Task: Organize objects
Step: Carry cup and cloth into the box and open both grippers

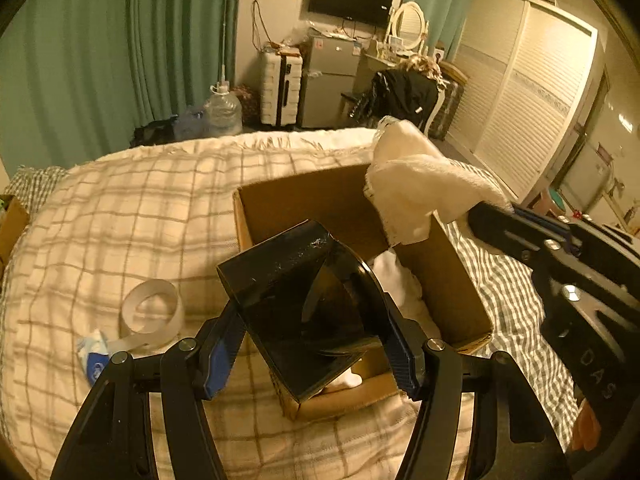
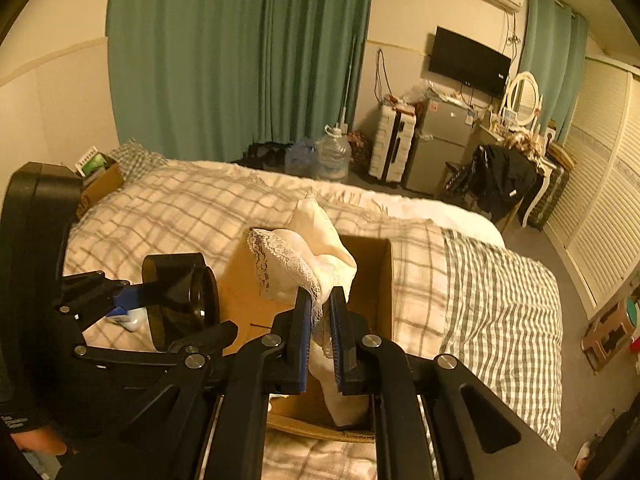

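Observation:
My left gripper (image 1: 316,320) is shut on a glossy black box-shaped object (image 1: 304,312) and holds it over the near end of an open cardboard box (image 1: 448,280) on the bed. It also shows in the right wrist view (image 2: 180,300). My right gripper (image 2: 320,300) is shut on a white lace-edged cloth (image 2: 312,256) and holds it above the same cardboard box (image 2: 372,276). The cloth (image 1: 420,188) hangs over the box's far right corner in the left wrist view. White fabric (image 1: 400,284) lies inside the box.
A roll of white tape (image 1: 152,312) and a blue-white packet (image 1: 94,360) lie on the plaid blanket (image 1: 120,220) left of the box. A small carton (image 2: 100,180) sits at the bed's far left. Suitcase (image 2: 394,144), fridge and water jug stand beyond the bed.

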`<action>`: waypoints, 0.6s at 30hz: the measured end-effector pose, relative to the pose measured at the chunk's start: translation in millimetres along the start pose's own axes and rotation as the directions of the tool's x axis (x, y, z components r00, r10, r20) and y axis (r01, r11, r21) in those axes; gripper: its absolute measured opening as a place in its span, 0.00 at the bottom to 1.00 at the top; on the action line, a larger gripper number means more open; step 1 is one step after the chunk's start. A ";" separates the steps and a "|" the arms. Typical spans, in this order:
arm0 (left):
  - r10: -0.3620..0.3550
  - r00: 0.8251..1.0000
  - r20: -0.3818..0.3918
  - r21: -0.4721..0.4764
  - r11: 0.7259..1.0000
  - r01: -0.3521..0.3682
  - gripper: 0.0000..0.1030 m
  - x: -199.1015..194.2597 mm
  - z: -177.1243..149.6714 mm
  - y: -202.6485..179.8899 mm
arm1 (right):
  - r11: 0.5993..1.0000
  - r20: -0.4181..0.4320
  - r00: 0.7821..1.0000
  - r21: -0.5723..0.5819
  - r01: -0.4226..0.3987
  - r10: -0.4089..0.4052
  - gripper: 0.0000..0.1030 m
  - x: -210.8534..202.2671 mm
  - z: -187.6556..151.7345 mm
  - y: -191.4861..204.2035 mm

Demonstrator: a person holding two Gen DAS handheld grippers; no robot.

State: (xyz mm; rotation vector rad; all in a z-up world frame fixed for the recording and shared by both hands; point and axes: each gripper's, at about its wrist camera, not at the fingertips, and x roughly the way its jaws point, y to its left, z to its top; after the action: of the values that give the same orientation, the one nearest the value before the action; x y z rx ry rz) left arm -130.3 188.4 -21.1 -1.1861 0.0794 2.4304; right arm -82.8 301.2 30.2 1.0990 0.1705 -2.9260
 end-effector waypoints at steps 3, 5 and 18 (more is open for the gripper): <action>-0.005 1.000 -0.016 0.011 1.000 0.006 0.64 10.1 -4.5 -1.2 | 1.000 -0.028 1.000 0.011 -0.002 0.002 0.08 16.6 -7.0 -2.6; -0.011 1.000 -0.026 0.018 1.000 0.012 0.64 15.7 -7.1 -1.9 | 1.000 -0.047 0.999 0.021 0.000 0.001 0.08 25.8 -10.8 -4.4; -0.019 0.999 -0.026 0.058 0.998 0.020 0.93 26.5 -10.9 -9.1 | 0.994 -0.084 0.996 0.111 -0.009 0.018 0.40 50.1 -12.8 -26.4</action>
State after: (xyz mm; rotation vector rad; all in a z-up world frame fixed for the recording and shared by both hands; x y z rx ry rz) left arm -133.0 203.5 -47.0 -1.1862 0.1448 2.3802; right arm -113.4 330.2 -9.7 1.2343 0.0018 -2.9102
